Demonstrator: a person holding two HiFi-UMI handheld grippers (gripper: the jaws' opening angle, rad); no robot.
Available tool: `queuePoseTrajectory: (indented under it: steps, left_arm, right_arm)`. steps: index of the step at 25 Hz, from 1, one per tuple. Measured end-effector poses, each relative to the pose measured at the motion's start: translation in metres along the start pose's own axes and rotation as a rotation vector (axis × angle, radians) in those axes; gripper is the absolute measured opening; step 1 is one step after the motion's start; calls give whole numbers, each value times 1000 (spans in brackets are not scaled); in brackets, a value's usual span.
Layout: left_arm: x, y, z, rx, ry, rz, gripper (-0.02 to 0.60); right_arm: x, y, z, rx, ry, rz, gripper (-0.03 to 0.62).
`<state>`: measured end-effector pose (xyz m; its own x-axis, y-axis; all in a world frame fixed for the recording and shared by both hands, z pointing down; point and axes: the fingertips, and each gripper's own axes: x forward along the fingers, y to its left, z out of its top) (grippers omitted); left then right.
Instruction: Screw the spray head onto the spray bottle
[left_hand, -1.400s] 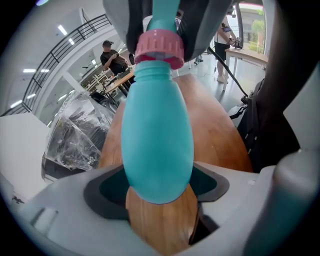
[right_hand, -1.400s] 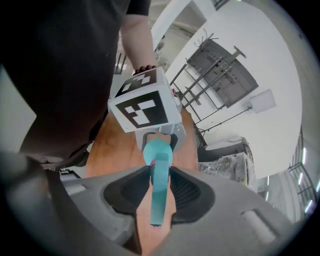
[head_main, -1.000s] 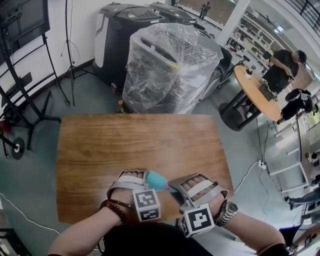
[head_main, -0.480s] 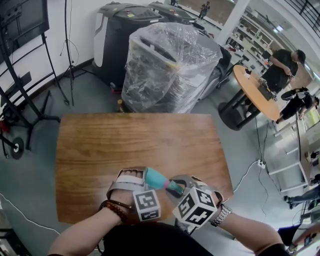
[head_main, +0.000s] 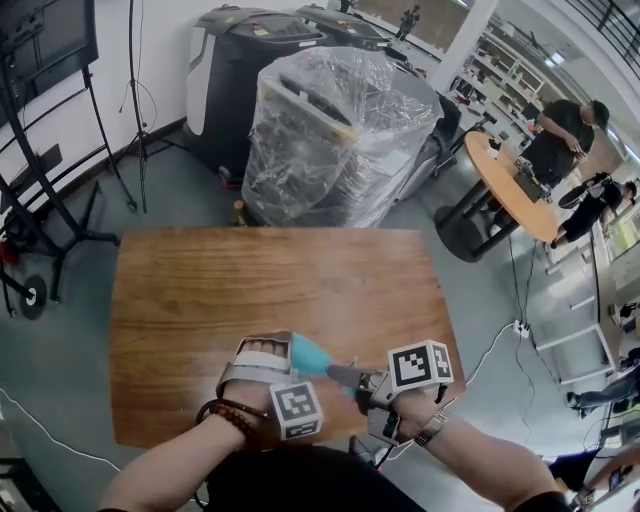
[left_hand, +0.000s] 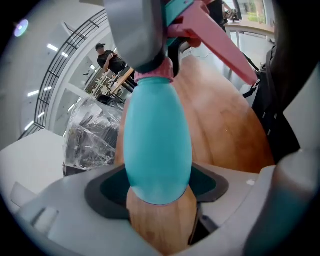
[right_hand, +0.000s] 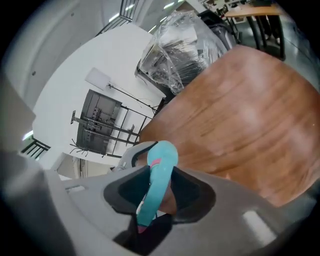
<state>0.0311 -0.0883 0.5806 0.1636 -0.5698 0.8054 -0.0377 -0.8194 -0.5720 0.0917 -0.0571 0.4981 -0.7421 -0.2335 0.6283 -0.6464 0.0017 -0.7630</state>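
Fingers (left_hand: 65, 215) of your left gripper (head_main: 290, 358) stand wide, clamped around the belly of the bottle (left_hand: 157, 145); your right gripper (right_hand: 155, 196) has its fingers (right_hand: 95, 210) narrower, pinched on the head (right_hand: 159, 170), which sits at the bottle's neck just above the near edge of the table (head_main: 250, 280). Treat the bottle as light, smooth plastic: its egg shape looks apt to slip, and a thin wall may give if you squeeze, so hold it at its widest part, as you do. Take the head by its body, not by the pink trigger (left_hand: 220, 42), which would likely flex or pivot. Its threads are probably fine, so turn gently. The wooden top looks flat and bare. Beyond it stand a wrapped machine (head_main: 335, 130), a stand (head_main: 40, 200) and a round table (head_main: 510, 180) with people beside it.
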Motion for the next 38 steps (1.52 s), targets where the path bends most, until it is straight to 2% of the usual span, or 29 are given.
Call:
queuePoseTrajectory:
  steps: [2,5,7,9,10,14,17,19,22,24,26,28,32,35,38]
  left_arm:
    - [0,-5,3,-23,-21,-22,382]
    - [0,-11,9,-66,-54,-55,383]
    - [1,-12,9,-97,-71,-76,383]
    - [2,-13,8,-126,-89,-100,383]
    - [2,-13,7,-140,-101,-113,383]
    - [-1,-16,8,-188,-175,-188,385]
    - [-4,-22,9,-161,-241,-265,387]
    - [-7,-28,9,-118,-271,-304,387]
    - [-9,-31,9,-100,-295,-342,387]
    - [-11,-35,11,-88,-303,-369,387]
    - [-14,-43,15,-67,-315,-407,387]
    - [-18,-52,19,-38,-325,-451,387]
    - [-22,-67,23,41,-316,-497,388]
    - [-25,-71,28,80,-313,-496,388]
    - [-25,-72,29,107,-307,-470,388]
  right_arm:
    - [0,3,0,-29,-5,3,121]
    - [-3,10,0,-74,-7,22,214]
    - [-8,13,2,-118,-15,25,252]
    - [-17,17,5,-213,-35,6,272]
    - [-23,20,8,-295,-49,-14,282]
    - [-53,47,20,-794,-110,-90,285]
    - [-76,75,21,-1196,-125,-132,284]
    - [-86,79,17,-1505,-67,-257,282]
    - [-79,52,1,-1976,84,-479,281]
    - [-64,35,-19,-2244,192,-536,281]
    - [-49,33,-37,-2436,231,-525,279]
    - [-37,35,-49,-2547,236,-491,268]
    - [-24,29,-64,-2656,284,-429,256]
    - [-20,23,-74,-2706,311,-400,141]
    - [-18,22,-76,-2711,307,-400,118]
